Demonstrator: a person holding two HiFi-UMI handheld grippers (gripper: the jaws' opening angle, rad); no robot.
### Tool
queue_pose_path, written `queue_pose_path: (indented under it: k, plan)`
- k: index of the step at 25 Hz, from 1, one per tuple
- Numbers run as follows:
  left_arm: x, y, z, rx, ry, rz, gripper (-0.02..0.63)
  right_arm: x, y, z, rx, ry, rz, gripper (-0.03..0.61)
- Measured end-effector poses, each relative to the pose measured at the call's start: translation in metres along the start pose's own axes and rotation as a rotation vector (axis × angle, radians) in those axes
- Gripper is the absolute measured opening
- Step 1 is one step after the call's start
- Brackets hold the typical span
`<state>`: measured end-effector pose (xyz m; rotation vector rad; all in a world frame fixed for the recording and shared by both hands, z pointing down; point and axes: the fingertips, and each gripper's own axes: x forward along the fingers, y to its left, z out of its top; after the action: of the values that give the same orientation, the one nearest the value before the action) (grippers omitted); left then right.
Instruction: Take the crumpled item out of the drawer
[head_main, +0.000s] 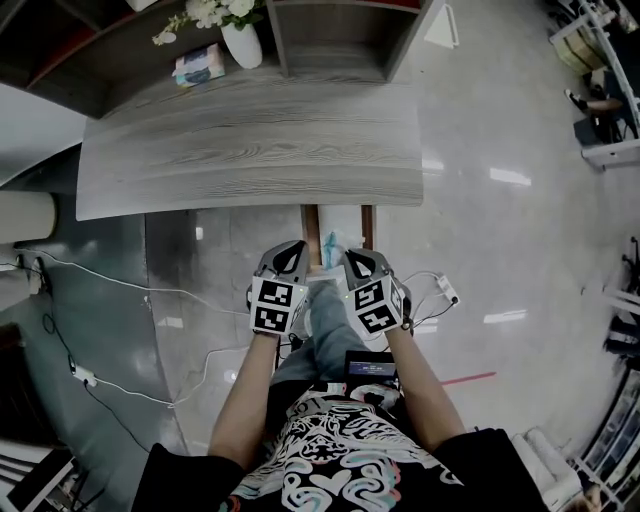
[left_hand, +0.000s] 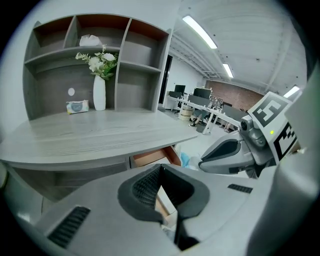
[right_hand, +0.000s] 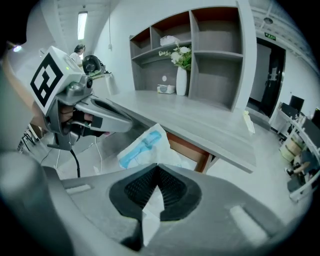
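The drawer (head_main: 312, 228) stands pulled out under the grey desk (head_main: 250, 140), its brown sides showing. My right gripper (right_hand: 157, 167) is shut on the crumpled item (right_hand: 142, 147), a white wrapper with a blue strip, and holds it just in front of the drawer (right_hand: 187, 147). In the head view the item (head_main: 324, 278) shows between the two grippers. My left gripper (left_hand: 160, 170) is beside it, jaws together with nothing in them; it points at the drawer (left_hand: 150, 156). Both grippers (head_main: 285, 262) (head_main: 356, 262) hang close together below the desk's front edge.
A white vase of flowers (head_main: 243, 42) and a tissue pack (head_main: 198, 65) stand at the desk's back, under open shelves (left_hand: 100, 45). Cables (head_main: 100, 375) run over the floor at left. The person's legs are right below the grippers.
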<state>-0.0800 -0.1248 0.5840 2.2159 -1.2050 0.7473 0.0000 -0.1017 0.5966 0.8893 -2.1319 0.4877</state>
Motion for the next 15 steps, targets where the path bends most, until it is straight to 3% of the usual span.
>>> queue_pose_path:
  k: [15]
  plan:
    - [-0.046, -0.017, 0.044, -0.005, -0.113, -0.007, 0.0, -0.056, -0.008, 0.025, -0.002, -0.099, -0.088, 0.008]
